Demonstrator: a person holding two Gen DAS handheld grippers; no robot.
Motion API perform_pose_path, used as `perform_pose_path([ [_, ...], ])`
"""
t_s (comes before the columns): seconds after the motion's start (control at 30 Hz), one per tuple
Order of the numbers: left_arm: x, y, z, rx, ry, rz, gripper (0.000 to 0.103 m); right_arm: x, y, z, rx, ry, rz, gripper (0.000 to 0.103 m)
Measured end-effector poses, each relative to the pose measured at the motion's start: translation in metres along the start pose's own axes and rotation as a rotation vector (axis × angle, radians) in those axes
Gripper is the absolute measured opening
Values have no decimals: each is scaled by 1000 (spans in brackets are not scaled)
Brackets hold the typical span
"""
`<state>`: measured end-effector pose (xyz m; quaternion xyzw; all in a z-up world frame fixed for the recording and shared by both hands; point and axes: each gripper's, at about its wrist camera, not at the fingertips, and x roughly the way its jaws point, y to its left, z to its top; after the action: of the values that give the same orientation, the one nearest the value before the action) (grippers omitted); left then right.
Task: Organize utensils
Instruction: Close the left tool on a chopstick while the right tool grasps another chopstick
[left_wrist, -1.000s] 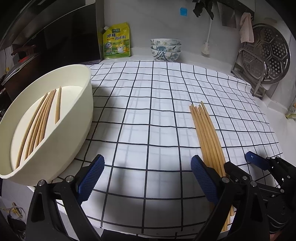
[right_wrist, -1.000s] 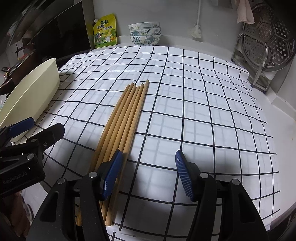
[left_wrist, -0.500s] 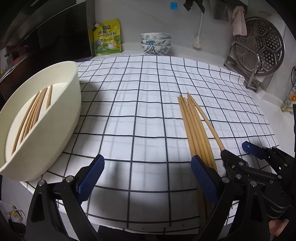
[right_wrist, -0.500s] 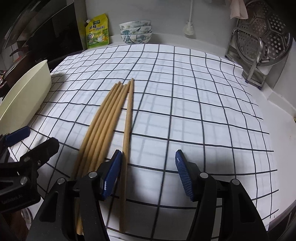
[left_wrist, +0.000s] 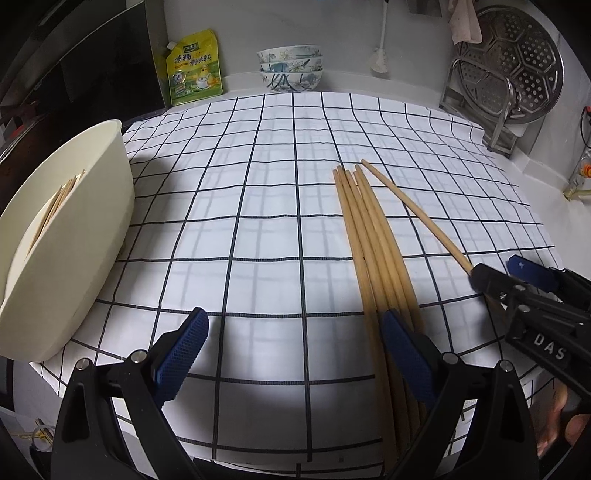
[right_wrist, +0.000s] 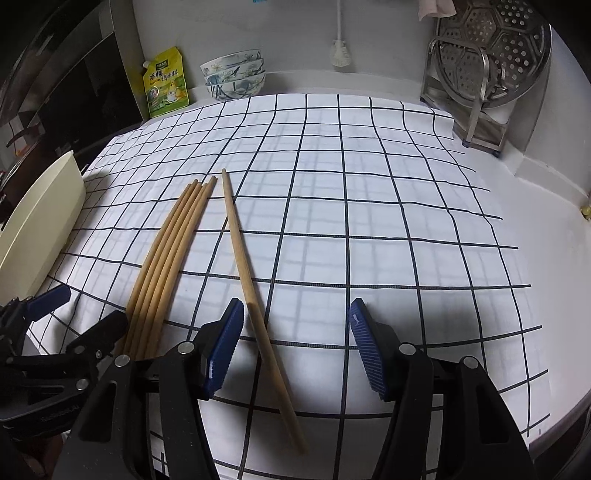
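Checked cloth (left_wrist: 258, 229), white with a black grid, covers the counter under both of your tongs.

Item: single chopstick (right_wrist: 251, 291). It lies split off from the rest, running forward between the fingers of your right gripper (right_wrist: 295, 343). Those jaws stand apart, neither pad pressing the stick; it passes closer to the left-hand pad. Your left-wrist view shows the same stick angling away from the bundle, its near end hidden behind the right tool's black finger.

Item: bundle of chopsticks (left_wrist: 373, 251), four or five lying tight together on the cloth. It sits just beside the right-hand finger of your left gripper (left_wrist: 295, 354) and runs under that finger, not between the pads. Those jaws stand wide apart over bare cloth. In the right-wrist view the bundle lies left of your right tool, its near ends covered by the left tool's frame.

Item: cream bin (left_wrist: 74, 258), left of your left gripper. Only the left-wrist view looks inside, where more chopsticks (left_wrist: 55, 206) rest; the right-wrist view gives just its outer wall.

Item: yellow pouch (left_wrist: 194, 68), stacked bowls (left_wrist: 290, 68) and steamer rack (left_wrist: 513, 74), far ahead of both tools against the wall, seen in both views.

Item: fingers (left_wrist: 565, 428) on the right tool's handle, seen in the left-wrist view only.
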<state>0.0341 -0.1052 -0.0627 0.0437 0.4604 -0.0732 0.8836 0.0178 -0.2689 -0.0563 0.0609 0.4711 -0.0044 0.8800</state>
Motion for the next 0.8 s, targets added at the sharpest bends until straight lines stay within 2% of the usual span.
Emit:
perform_pose_path([
  [0.2,6,3,-4,-5,20,17,97,1,2,-1,-5,2,7,57],
  [0.5,10,17,-1,-43,15,40,98,3,9,0,-34,-1,-7,57],
  [0.7,16,14,7,-51,6,42,97,9,15,1,-56,-17,-51,57],
  [0.8,18,8,10,-41,-3,32,92,10,20,2,-77,-32,-54,57],
])
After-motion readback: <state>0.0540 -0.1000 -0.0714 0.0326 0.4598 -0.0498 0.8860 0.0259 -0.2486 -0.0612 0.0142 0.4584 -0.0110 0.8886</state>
